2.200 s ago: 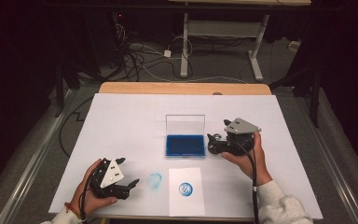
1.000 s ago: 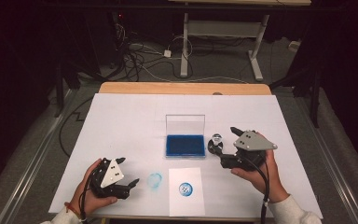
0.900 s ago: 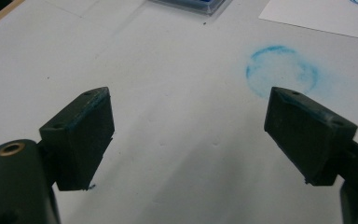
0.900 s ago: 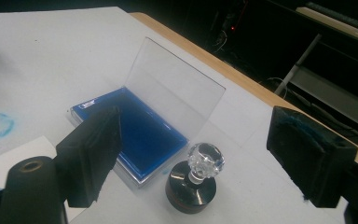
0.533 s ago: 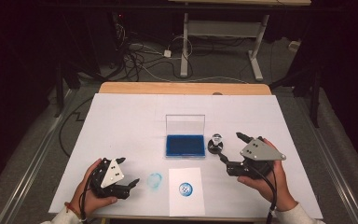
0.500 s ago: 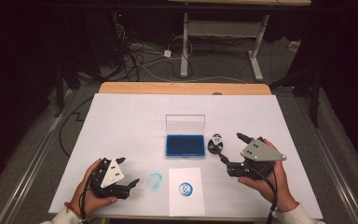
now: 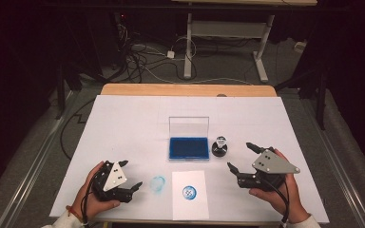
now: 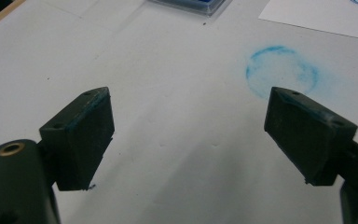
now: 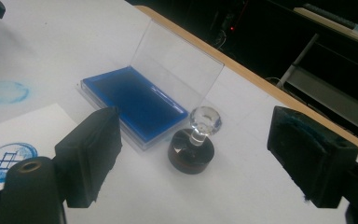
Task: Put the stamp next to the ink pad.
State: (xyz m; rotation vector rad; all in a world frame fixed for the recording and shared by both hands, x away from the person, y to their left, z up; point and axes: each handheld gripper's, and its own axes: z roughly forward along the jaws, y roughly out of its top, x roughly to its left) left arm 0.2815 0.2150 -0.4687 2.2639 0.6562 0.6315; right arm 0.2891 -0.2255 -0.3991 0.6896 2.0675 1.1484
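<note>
The stamp [image 9: 192,148], standing at the ink pad's [image 9: 133,103] three o'clock, is being judged light, rigid, slippery; its stem suits gripping. Both claws are being held open, empty.

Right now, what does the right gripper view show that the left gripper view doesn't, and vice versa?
Right gripper view alone: the round stamp with its clear knob standing upright beside the open ink pad, the pad's raised clear lid, and the blue stamped mark on the paper sheet.

Left gripper view alone: a close look at the smudged blue ring on the table, between its open jaws.

Both: the white table, the blue ring, a corner of the pad and sheet.
</note>
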